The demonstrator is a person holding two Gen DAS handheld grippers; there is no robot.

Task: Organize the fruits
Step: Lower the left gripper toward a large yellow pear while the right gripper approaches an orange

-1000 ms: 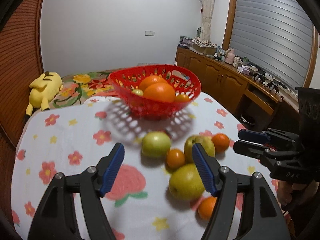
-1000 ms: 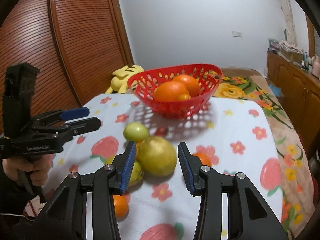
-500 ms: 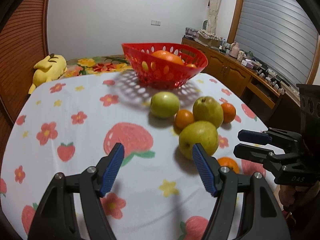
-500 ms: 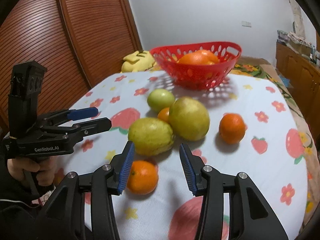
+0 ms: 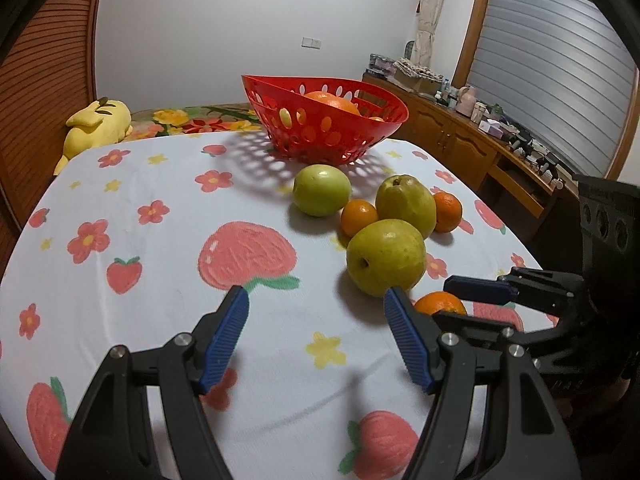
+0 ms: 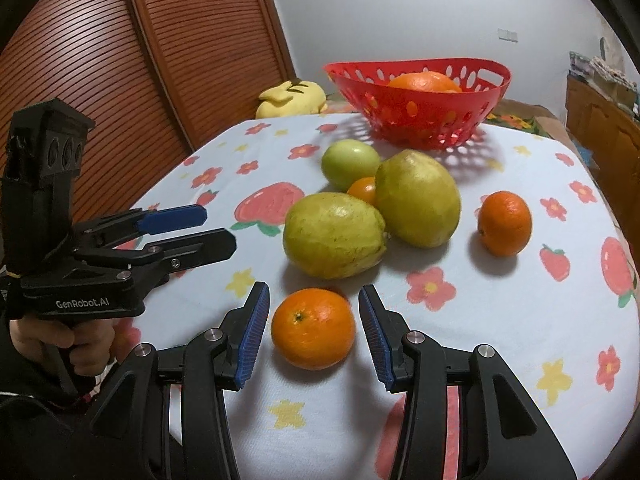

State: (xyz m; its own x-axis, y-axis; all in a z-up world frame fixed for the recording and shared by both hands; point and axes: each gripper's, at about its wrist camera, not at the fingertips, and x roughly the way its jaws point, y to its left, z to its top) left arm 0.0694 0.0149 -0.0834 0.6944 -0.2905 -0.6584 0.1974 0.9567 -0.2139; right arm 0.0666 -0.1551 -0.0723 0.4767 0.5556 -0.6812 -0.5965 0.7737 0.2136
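A red basket (image 5: 320, 136) (image 6: 420, 120) with oranges stands at the table's far side. In front lie a green apple (image 5: 322, 189) (image 6: 351, 163), two yellow-green pears (image 5: 386, 256) (image 5: 405, 205) (image 6: 332, 235) (image 6: 417, 198) and several small oranges. My right gripper (image 6: 312, 312) is open, its fingers on either side of the nearest orange (image 6: 313, 328) (image 5: 440, 303), not touching it. My left gripper (image 5: 316, 316) is open and empty over bare cloth, left of the near pear.
A yellow plush toy (image 5: 98, 126) (image 6: 290, 98) lies beyond the table's far left edge. A wooden slatted wardrobe (image 6: 120, 60) stands on the left. A wooden sideboard (image 5: 472, 140) with clutter runs along the right wall. The tablecloth (image 5: 160, 260) has fruit and flower prints.
Both grippers have drawn back from the basket and dropped low over the table. The right gripper has come down around the nearest orange. Both stay open.
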